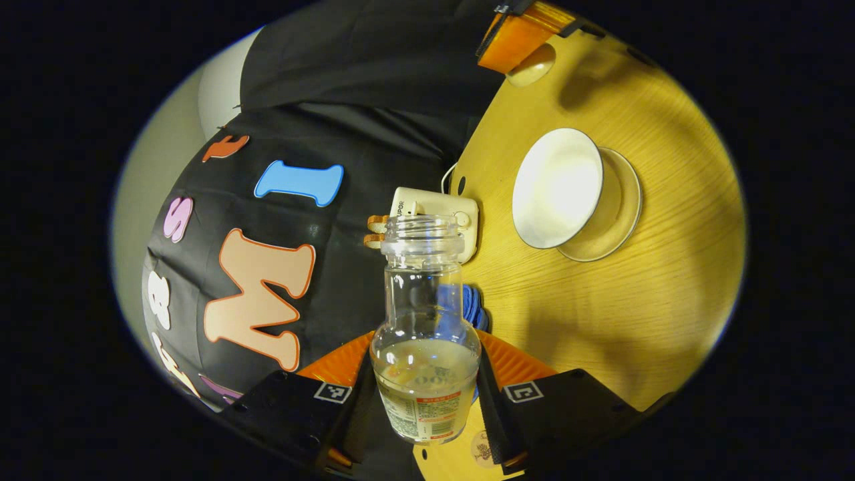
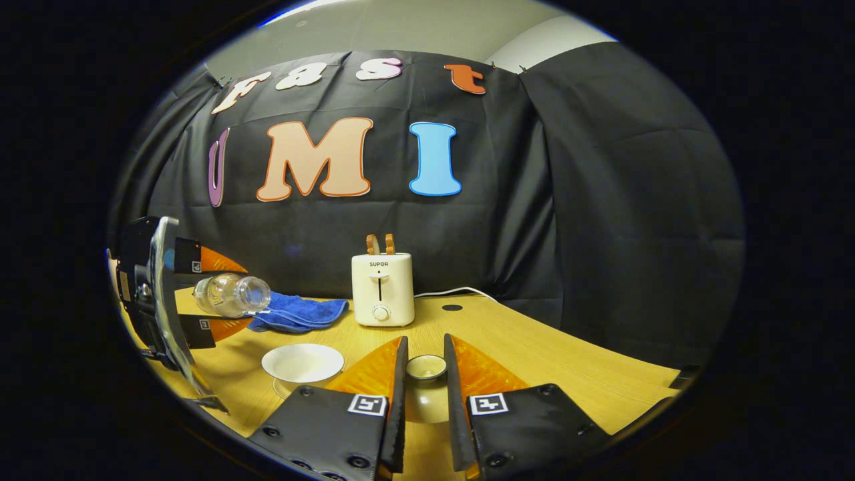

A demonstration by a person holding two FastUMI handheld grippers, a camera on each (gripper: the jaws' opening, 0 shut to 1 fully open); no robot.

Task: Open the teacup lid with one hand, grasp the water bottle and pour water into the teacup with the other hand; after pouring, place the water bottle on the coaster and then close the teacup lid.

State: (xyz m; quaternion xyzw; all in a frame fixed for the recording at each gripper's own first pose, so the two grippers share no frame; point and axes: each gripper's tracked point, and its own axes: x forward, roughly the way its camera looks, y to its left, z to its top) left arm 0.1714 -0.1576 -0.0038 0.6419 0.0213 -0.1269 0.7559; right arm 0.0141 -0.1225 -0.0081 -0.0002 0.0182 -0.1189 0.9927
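Observation:
My left gripper (image 1: pixel 424 347) is shut on a clear uncapped water bottle (image 1: pixel 425 374) that holds a little water. In the right gripper view the bottle (image 2: pixel 230 294) lies almost on its side in the air, its mouth up and to the left of the white teacup (image 2: pixel 302 363). I see no stream of water. The cup (image 1: pixel 558 187) stands open on its saucer (image 1: pixel 618 220) on the wooden table. My right gripper (image 2: pixel 425 344) is shut on the cream teacup lid (image 2: pixel 426 369), held above the table to the right of the cup. That lid (image 1: pixel 531 63) also shows far off.
A white toaster (image 2: pixel 382 288) with two slices in it stands at the back of the table (image 2: pixel 534 361), its cord trailing right. A blue cloth (image 2: pixel 300 312) lies to its left. A small pale round disc (image 1: pixel 482 449) lies on the table under the bottle.

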